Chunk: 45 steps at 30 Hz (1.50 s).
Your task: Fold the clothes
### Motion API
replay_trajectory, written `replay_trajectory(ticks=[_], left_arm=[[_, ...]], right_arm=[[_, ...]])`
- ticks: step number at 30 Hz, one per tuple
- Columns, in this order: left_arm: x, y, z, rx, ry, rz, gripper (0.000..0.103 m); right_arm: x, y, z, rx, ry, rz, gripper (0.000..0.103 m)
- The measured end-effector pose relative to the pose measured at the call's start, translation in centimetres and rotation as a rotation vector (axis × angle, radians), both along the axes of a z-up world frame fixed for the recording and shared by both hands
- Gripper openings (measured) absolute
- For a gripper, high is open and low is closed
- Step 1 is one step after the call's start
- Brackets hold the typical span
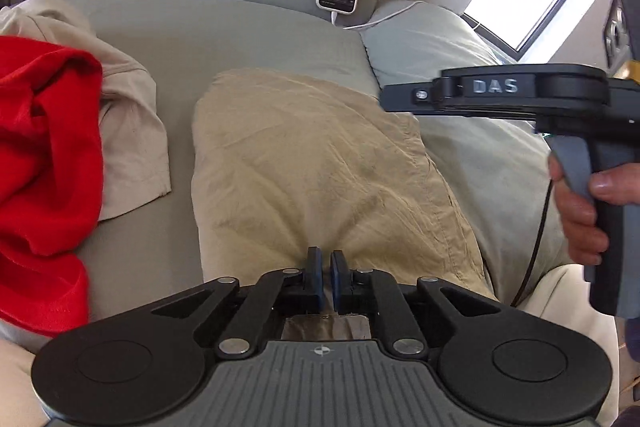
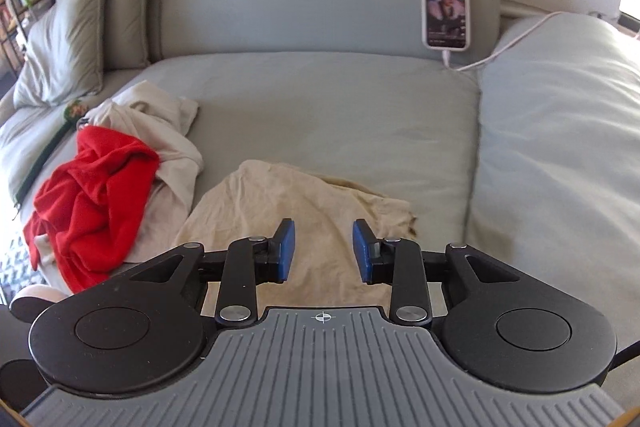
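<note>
Sofa [image 2: 320, 115]: grey-green, phone [image 2: 446, 7] propped against backrest.
Tan garment [image 1: 320, 167]: mid-cushion.
Red garment [image 2: 96, 203]: heaped left.
Left gripper [image 1: 326, 267]: nearly closed, pinching tan garment's near edge.
Right gripper [image 2: 324, 251]: wide apart, empty, above tan garment.

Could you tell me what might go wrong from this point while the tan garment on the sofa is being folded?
1. The left gripper pinches only a small bit of the tan garment's near edge, so the cloth may slip out when lifted.
2. The right gripper is open and holds nothing, so a one-sided pull could bunch the fold.
3. The red garment and pale garment lie close on the left; a sweep could drag them along.
</note>
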<state>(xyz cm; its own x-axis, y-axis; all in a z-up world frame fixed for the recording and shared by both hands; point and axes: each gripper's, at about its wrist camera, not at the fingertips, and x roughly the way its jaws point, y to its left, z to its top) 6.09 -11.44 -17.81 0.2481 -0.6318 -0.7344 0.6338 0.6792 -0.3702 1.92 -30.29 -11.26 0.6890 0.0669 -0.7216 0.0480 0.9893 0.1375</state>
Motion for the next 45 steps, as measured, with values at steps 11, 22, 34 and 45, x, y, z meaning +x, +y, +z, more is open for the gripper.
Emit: replay_trajectory(ticks=[11,22,34,45], left_arm=[[-0.6,-0.3,0.3,0.028,-0.047,-0.018,0.011],[-1.1,-0.5,0.6,0.058,-0.075,-0.016,0.011],[-4.6,-0.8,1.2,0.09,-0.066,-0.182,0.009],[-9.6,-1.0,0.6,0.115,-0.026,-0.381,0.01]], right_arm=[[5.7,-1.3,-6.5,-0.278,0.072,-0.037,0.029],[-0.1,-6.8,-1.9,0.039,0.043,-0.222,0.032],[-5.0,-5.3,-5.5,-0.177,0.23,-0.275,0.023],[-11.5,-3.9,0.3,0.147,0.097,-0.2,0.039]])
